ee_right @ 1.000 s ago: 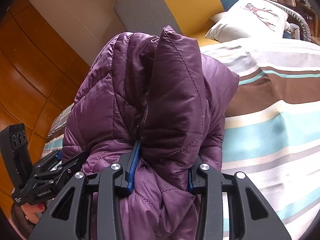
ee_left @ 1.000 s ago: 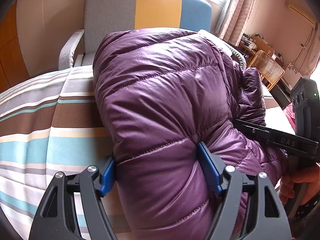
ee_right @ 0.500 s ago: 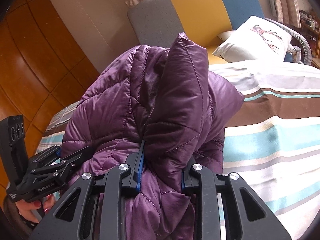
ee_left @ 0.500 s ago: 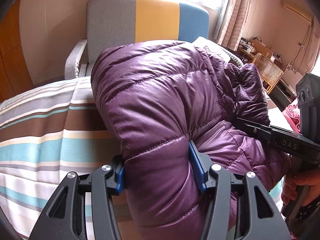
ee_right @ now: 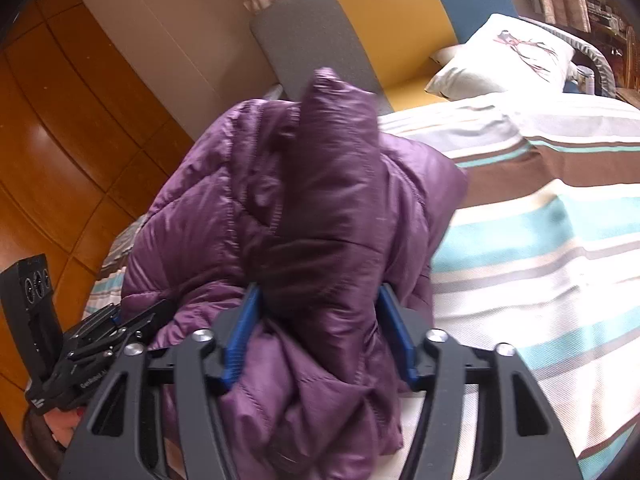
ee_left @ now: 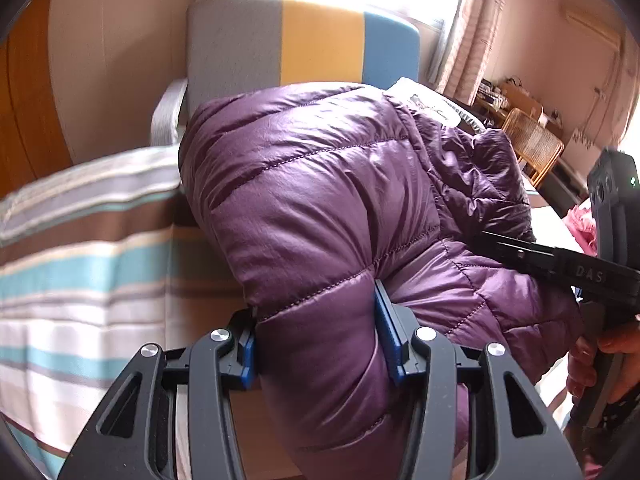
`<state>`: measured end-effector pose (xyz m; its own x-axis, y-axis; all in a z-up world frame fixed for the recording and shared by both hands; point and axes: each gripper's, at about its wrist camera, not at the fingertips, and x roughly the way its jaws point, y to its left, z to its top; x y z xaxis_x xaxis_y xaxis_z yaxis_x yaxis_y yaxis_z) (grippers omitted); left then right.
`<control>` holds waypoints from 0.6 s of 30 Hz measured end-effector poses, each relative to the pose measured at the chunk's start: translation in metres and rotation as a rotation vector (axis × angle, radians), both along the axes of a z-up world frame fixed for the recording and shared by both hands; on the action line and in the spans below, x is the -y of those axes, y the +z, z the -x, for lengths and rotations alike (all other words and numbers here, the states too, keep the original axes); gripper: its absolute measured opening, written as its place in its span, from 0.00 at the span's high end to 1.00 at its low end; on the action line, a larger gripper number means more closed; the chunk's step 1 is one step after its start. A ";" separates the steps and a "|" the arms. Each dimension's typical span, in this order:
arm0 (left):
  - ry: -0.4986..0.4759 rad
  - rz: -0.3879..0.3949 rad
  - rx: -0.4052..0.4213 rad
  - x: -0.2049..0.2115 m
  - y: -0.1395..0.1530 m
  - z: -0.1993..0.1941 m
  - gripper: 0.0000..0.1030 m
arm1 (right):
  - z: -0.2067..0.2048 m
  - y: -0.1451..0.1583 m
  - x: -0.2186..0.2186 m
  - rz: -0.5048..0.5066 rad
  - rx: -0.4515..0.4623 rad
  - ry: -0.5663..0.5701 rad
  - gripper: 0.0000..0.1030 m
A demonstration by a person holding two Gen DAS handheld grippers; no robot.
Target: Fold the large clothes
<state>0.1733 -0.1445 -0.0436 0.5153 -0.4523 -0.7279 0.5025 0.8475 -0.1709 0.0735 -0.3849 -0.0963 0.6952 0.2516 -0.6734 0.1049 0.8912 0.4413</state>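
A purple quilted down jacket is held above a striped bed cover, gripped at two separate places so that its bulk is carried between both tools rather than hanging from one point.

The left gripper is closed on a thick padded fold of the jacket; the blue pads are pressed into the filling on either side, and the fabric bulges above and below them. A wide bite is taken because the material is puffy and slippery, and a thin pinch would probably slide out.

The right gripper is likewise clamped on a bunched section of the jacket, with a doubled flap standing up above the jaws and loose fabric hanging below them. In the left wrist view, the right gripper is seen entering from the side, held in a hand.

The two grip points are kept near each other at roughly the same level, which is judged to keep the folded edge aligned while the garment is carried toward the bed.

The jacket is bundled rather than flat, so the fold is judged to be in progress. A striped headboard and a white pillow lie beyond the jacket.
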 end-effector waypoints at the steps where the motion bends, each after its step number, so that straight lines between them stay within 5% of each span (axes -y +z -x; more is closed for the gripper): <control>1: 0.002 0.008 -0.010 -0.001 -0.002 -0.001 0.53 | 0.001 0.001 0.000 0.018 -0.007 -0.002 0.31; 5: -0.010 -0.018 -0.003 0.001 -0.007 -0.003 0.52 | -0.012 -0.006 0.005 0.023 -0.101 0.042 0.21; 8: -0.014 -0.026 -0.004 0.001 -0.010 -0.005 0.51 | -0.029 -0.024 0.022 -0.079 -0.185 0.047 0.14; 18: -0.017 -0.057 0.020 0.008 -0.012 0.000 0.50 | -0.039 -0.040 0.028 -0.192 -0.201 0.073 0.16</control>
